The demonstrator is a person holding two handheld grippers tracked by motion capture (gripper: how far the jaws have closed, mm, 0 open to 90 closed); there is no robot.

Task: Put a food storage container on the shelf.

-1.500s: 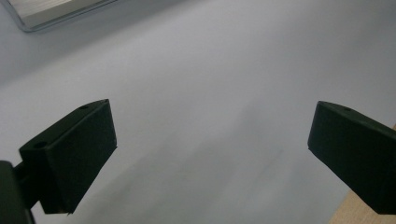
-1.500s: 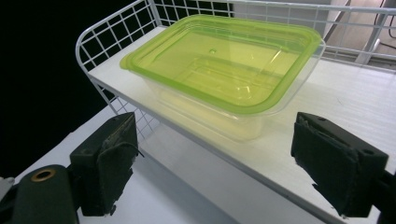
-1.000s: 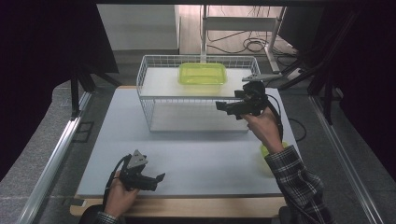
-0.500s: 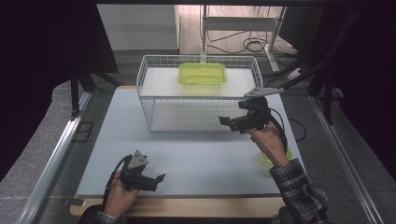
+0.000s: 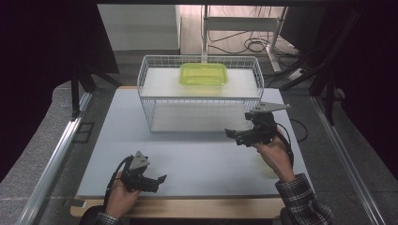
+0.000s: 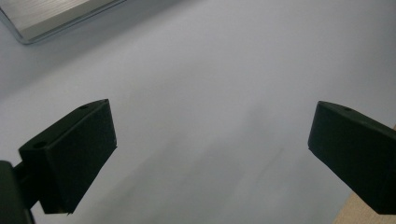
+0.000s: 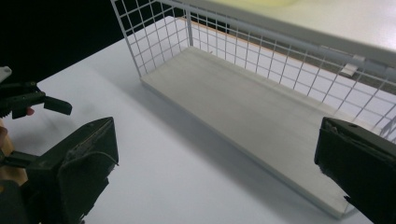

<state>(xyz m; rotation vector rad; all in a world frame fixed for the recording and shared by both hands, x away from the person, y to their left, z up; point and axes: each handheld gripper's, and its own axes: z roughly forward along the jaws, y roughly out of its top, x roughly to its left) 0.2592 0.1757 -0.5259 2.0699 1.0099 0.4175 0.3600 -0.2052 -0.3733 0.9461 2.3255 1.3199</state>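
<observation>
White tabletop (image 5: 197, 159) lies bare; yellow-green plastic tub (image 5: 203, 74) sits atop white wire shelf rack (image 5: 155, 101), so I judge placing done; my right gripper (image 5: 233, 135) and left gripper (image 5: 159, 180) gape wide, empty.

No text, label, brand or number can be read anywhere. The surface (image 5: 197, 154), the wire rack (image 5: 155, 101) and the green box (image 5: 203, 74) carry no legible marking.
</observation>
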